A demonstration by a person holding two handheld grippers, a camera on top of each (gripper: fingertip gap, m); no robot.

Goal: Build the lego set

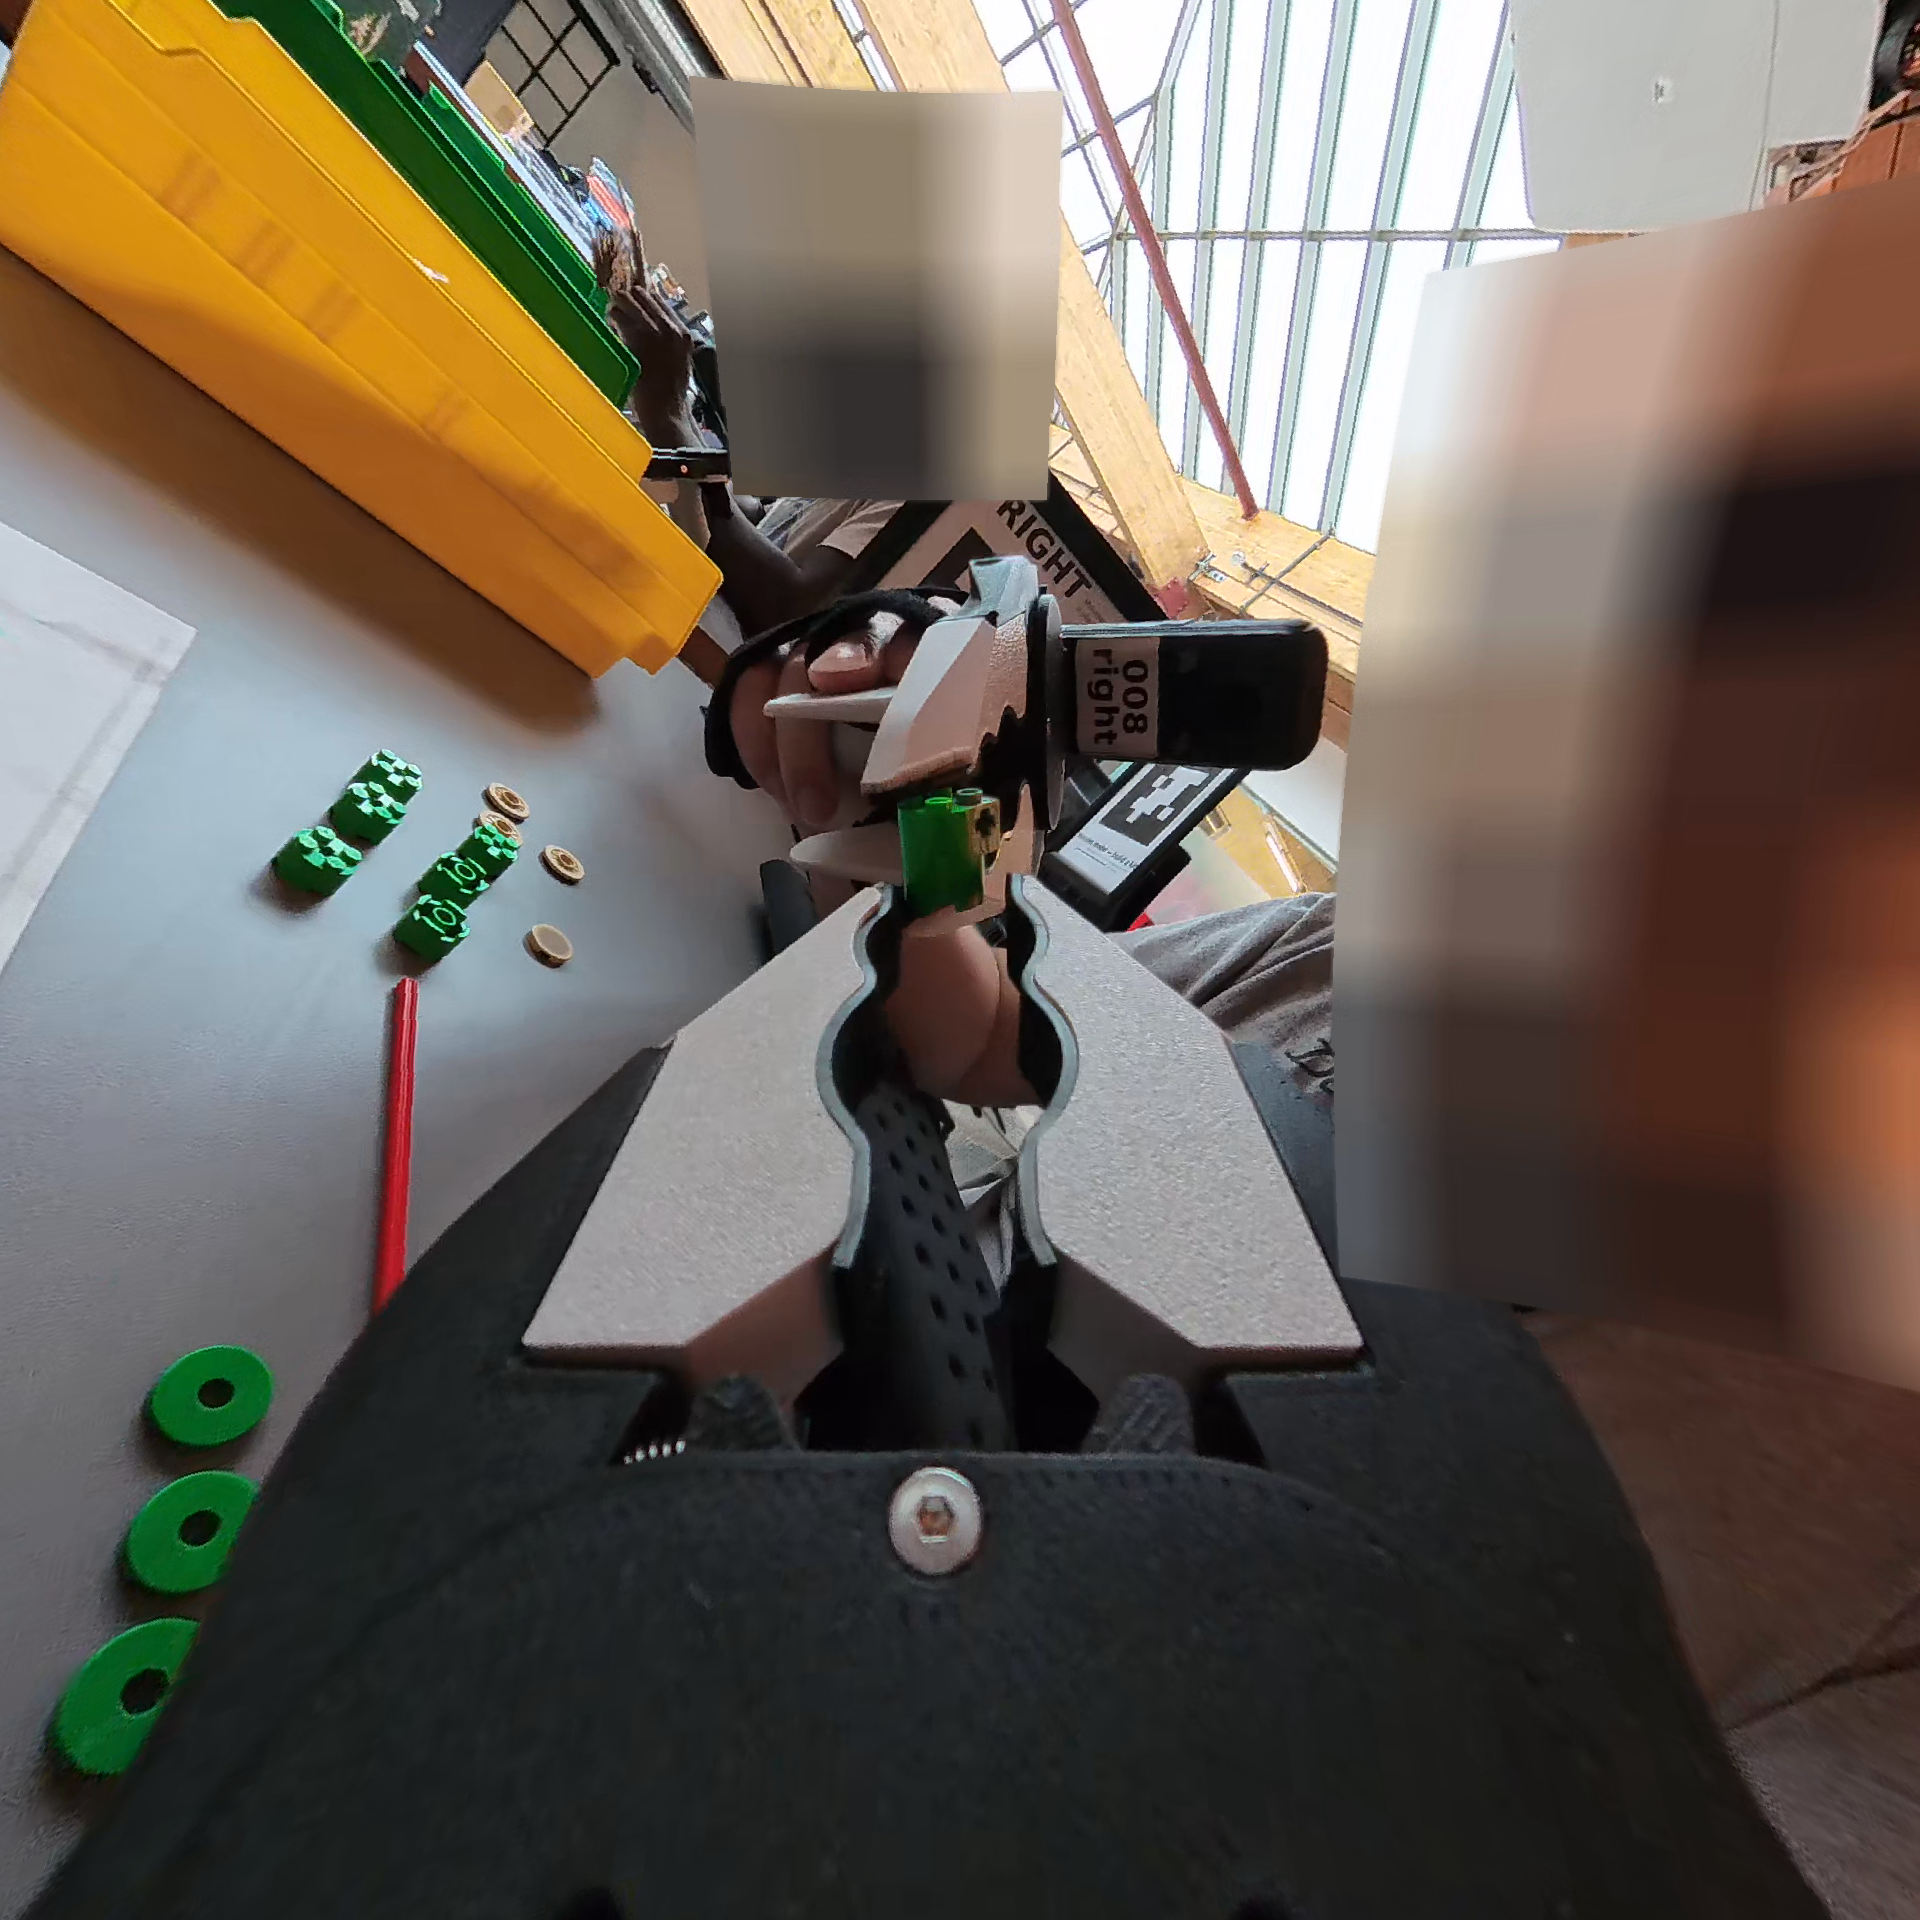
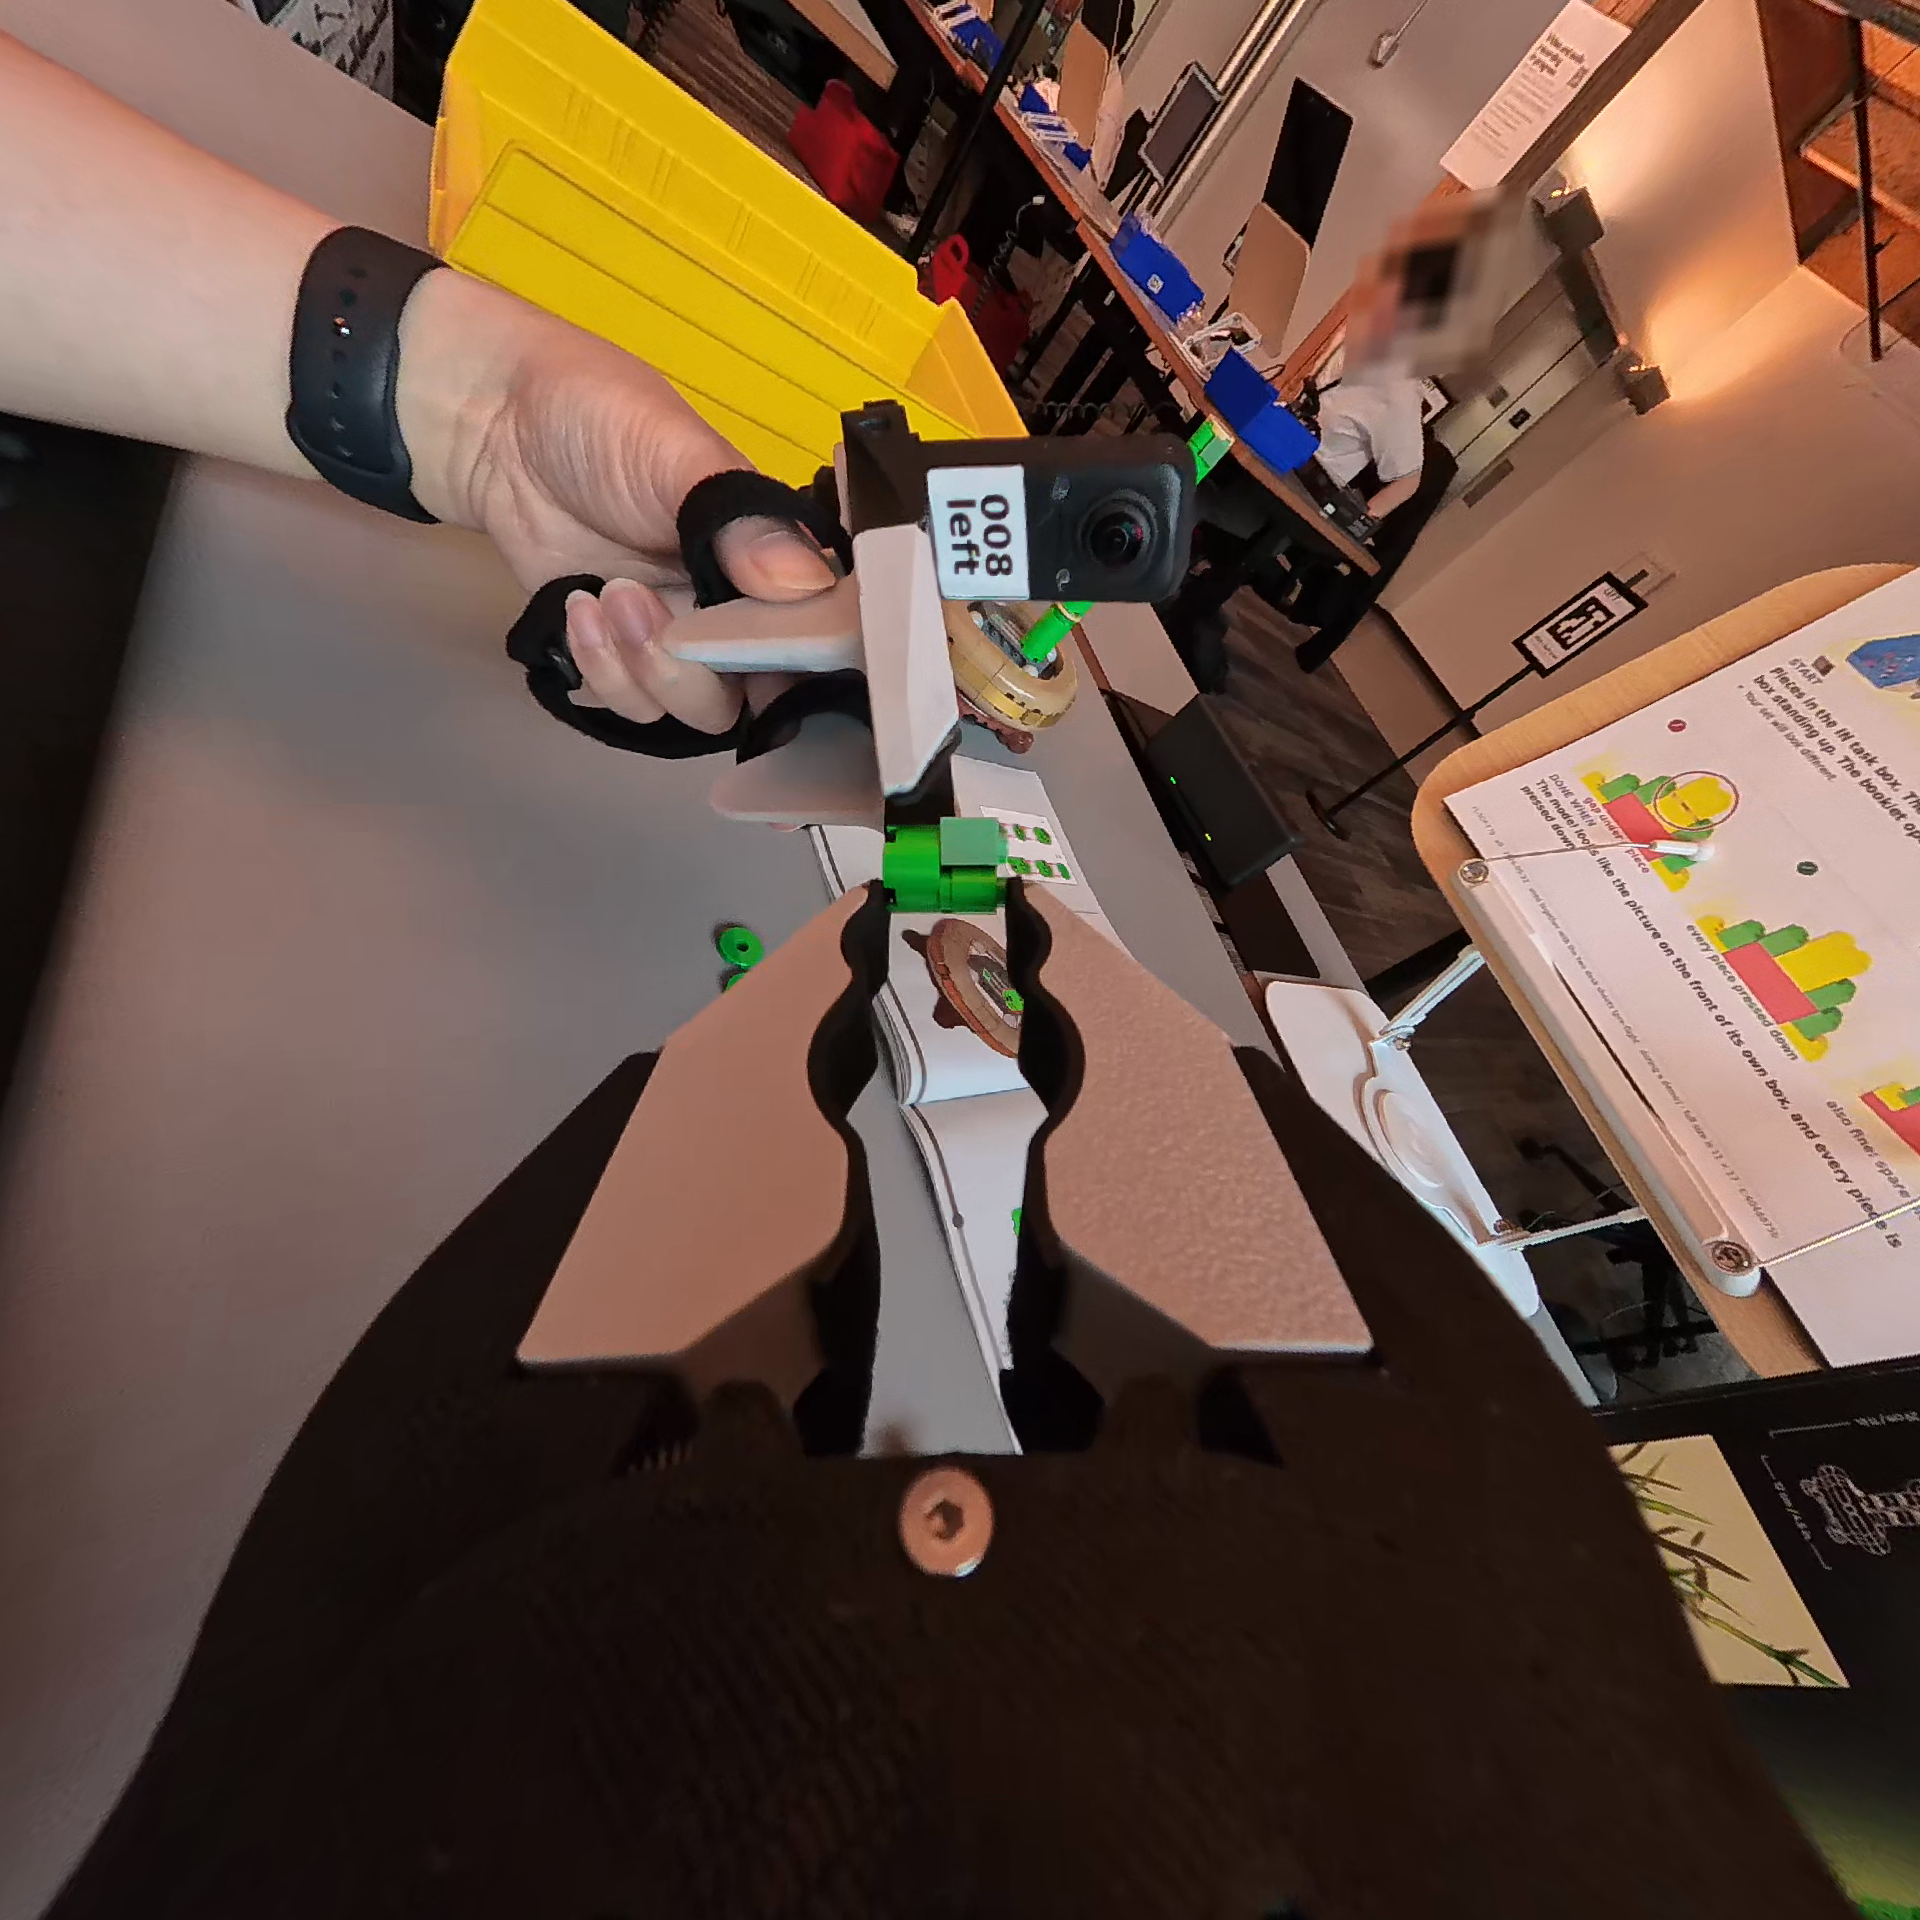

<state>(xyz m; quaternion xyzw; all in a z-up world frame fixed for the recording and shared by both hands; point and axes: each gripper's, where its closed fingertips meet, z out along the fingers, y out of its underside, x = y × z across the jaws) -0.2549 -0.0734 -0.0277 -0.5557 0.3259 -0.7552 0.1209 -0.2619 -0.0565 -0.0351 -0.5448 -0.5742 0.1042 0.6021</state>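
The small bright-green plastic lego cylinder stack [image 2: 940, 871] sits aloft between both tools, pinched at the tips of the right gripper [image 2: 943, 902] and the left gripper [image 1: 943, 902]. Squeeze along one axis, keeping the loose green pieces [image 1: 416, 862] on the grey table [image 1: 208, 1091] behind in reach.

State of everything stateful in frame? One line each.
right tongs: shut on green piece
green piece: held off the table
left tongs: tips at the piece, grip unclear
booklet: open, flat on table
green rings: loose on table
red rod: lying flat, untouched
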